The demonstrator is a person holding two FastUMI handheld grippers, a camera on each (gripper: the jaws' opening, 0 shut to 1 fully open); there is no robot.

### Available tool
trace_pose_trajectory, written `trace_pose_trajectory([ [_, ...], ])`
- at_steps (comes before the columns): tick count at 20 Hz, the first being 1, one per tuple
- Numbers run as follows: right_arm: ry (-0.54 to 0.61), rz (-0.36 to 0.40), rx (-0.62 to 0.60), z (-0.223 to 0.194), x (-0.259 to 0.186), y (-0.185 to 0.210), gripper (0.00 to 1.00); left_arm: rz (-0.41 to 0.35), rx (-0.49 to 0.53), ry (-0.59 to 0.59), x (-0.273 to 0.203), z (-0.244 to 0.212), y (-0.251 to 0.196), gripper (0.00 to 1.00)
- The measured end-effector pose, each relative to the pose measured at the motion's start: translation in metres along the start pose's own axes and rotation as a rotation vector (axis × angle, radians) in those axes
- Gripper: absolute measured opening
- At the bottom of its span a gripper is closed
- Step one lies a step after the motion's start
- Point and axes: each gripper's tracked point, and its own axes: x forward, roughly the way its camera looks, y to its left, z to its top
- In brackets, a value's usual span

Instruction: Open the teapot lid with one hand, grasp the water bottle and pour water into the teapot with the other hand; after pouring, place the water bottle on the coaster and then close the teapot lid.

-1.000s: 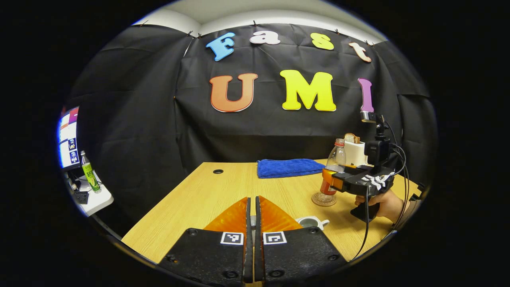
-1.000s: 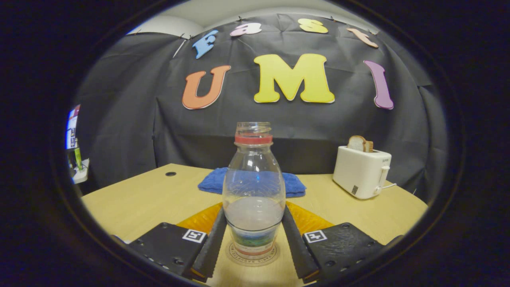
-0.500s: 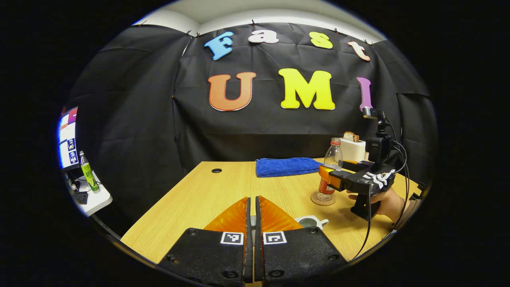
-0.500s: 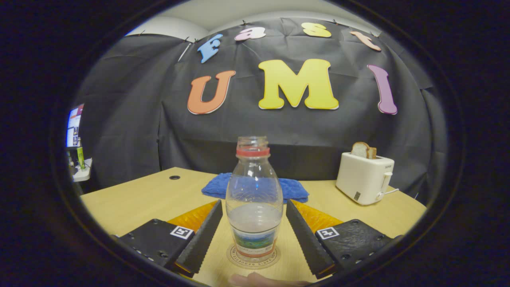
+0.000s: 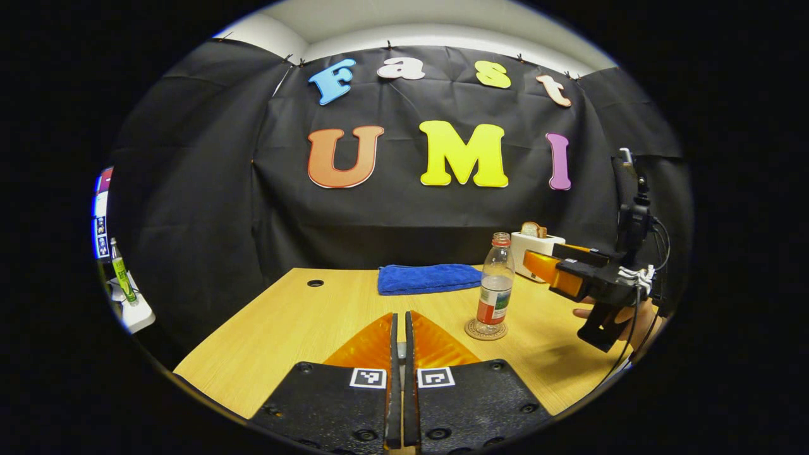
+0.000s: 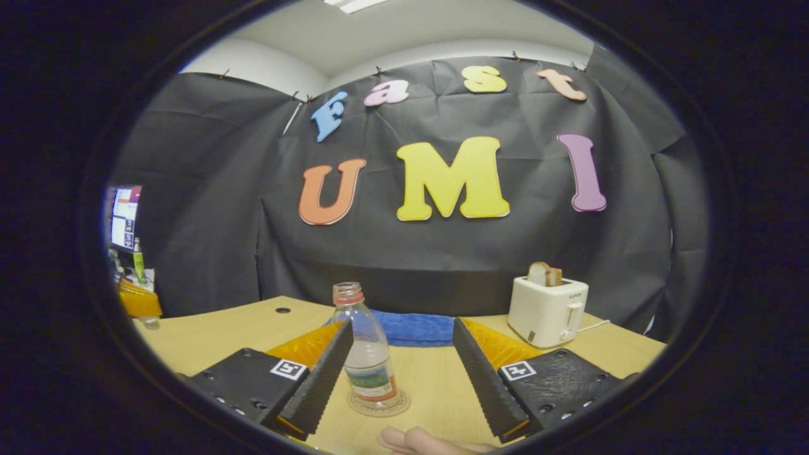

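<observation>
In the left gripper view, my left gripper [image 5: 399, 328] sits low over the near edge of the table [image 5: 303, 322], its two fingers pressed together with only a thin slit between them; something small and pale shows in that slit, and I cannot tell what it is, though I'd guess it is the lid's knob. The water bottle [image 5: 495, 285] stands upright on the coaster [image 5: 485, 329], ahead and to the right of these fingers, cap off, with some water in it. Just beyond it to the right, the right gripper [image 5: 542, 266] hangs apart from the bottle, a hand [image 5: 632, 316] wrapped on its grip. Behind lie the blue cloth [image 5: 430, 278] and the toaster [image 5: 535, 243], both clear of any path.

In the right gripper view, that gripper's fingers stand wide apart with nothing between the pads. The bottle rises ahead and slightly to the left, close to the left finger [image 6: 319, 379] but not touching it, its long axis vertical, its foot centred on the coaster. So the bottle step looks finished to me.

What remains, I judge, is closing the teapot, and the left gripper is the one placed for it. The teapot is out of my sight here, so I must find it before lowering anything.
</observation>
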Motion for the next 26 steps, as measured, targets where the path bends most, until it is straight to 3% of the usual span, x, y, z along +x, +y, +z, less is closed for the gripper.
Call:
trace_pose_trajectory([
  [1, -0.006, 0.0, -0.001, 0.001, -0.011, -0.005, 0.96, -0.004, -0.004, 0.004, 0.005, -0.004, -0.004, 0.04],
  [8, -0.076, -0.003, -0.014, -0.003, -0.076, -0.032, 0.95, -0.099, 0.05, -0.008, 0.031, -0.032, -0.056, 0.04],
  [14, -0.098, -0.005, -0.012, -0.014, -0.1, -0.052, 0.96, -0.039, 0.061, -0.007, 0.048, -0.049, -0.069, 0.04],
  [23, -0.084, -0.024, 0.042, -0.031, -0.102, -0.073, 0.95, -0.004, 0.064, 0.032, 0.059, -0.068, -0.065, 0.04],
  [26, -0.089, 0.024, 0.055, -0.033, -0.104, -0.065, 0.96, -0.006, 0.034, 0.032, 0.061, -0.069, -0.061, 0.04],
])
